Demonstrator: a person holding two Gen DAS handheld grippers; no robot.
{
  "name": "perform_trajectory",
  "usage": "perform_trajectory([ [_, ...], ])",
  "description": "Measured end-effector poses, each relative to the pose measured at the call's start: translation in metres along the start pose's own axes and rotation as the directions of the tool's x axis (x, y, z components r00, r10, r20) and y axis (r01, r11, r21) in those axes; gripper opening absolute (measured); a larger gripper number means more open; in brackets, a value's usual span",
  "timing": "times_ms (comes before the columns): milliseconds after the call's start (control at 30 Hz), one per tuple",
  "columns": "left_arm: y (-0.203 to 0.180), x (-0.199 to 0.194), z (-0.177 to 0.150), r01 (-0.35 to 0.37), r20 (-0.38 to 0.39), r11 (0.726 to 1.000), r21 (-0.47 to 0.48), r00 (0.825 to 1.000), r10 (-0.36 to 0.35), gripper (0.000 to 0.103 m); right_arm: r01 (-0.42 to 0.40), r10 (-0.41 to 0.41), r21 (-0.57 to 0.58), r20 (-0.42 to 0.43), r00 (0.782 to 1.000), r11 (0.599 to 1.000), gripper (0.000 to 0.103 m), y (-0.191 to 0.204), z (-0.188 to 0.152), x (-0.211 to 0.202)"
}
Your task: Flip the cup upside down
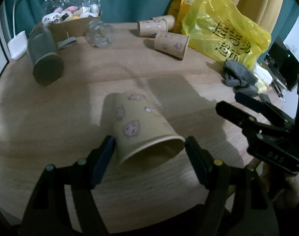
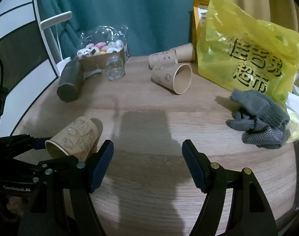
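Observation:
A tan paper cup [image 1: 141, 125] with pink animal prints lies on its side on the wooden table [image 1: 51, 118], mouth toward the camera. My left gripper [image 1: 149, 153] is open, its blue pads on either side of the cup's rim; the left pad [image 1: 105, 157] touches the cup wall, the right pad stands apart. The same cup [image 2: 74, 137] shows at the left in the right wrist view, between the left gripper's fingers. My right gripper [image 2: 147, 161] is open and empty over bare table, to the right of the cup.
Three more paper cups [image 1: 171, 43] lie at the back beside a yellow plastic bag [image 1: 224, 29]. Grey gloves [image 2: 259, 118] lie at the right edge. A dark cylinder [image 1: 45, 61], a crumpled clear cup [image 1: 99, 34] and a snack box [image 1: 70, 19] sit back left.

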State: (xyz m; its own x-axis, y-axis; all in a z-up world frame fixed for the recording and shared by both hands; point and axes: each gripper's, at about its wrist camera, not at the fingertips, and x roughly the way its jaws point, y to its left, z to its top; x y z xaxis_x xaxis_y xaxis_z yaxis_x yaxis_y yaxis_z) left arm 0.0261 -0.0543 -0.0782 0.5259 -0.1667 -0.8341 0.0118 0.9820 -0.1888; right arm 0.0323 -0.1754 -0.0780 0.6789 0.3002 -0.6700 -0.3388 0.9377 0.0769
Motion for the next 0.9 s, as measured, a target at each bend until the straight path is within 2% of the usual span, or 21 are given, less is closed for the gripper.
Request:
perform_trajectory([
  [433, 0.004, 0.003, -0.004, 0.009, -0.027, 1.0, -0.023, 1.0, -0.01, 0.076, 0.0, 0.0, -0.009, -0.001, 1.0, 1.0, 0.075, 0.002, 0.001, 0.001],
  [467, 0.005, 0.003, -0.005, 0.008, -0.03, 1.0, -0.024, 1.0, -0.009, 0.078, 0.0, 0.0, -0.009, 0.0, 1.0, 1.0, 0.075, 0.002, 0.001, 0.001],
  [500, 0.005, 0.003, -0.005, 0.002, -0.032, 1.0, -0.025, 0.999, -0.003, 0.086, 0.0, 0.0, -0.009, 0.0, 1.0, 1.0, 0.075, 0.002, 0.001, 0.0],
  [567, 0.006, 0.001, -0.006, -0.002, -0.024, 0.999, -0.034, 1.0, 0.002, 0.092, -0.001, 0.001, -0.007, 0.0, 1.0, 1.0, 0.075, 0.003, 0.001, 0.0],
  [900, 0.008, -0.021, -0.007, -0.017, 0.032, 0.999, -0.032, 0.999, 0.018, 0.092, -0.002, 0.002, -0.016, -0.004, 1.0, 1.0, 0.075, 0.006, 0.002, -0.002],
])
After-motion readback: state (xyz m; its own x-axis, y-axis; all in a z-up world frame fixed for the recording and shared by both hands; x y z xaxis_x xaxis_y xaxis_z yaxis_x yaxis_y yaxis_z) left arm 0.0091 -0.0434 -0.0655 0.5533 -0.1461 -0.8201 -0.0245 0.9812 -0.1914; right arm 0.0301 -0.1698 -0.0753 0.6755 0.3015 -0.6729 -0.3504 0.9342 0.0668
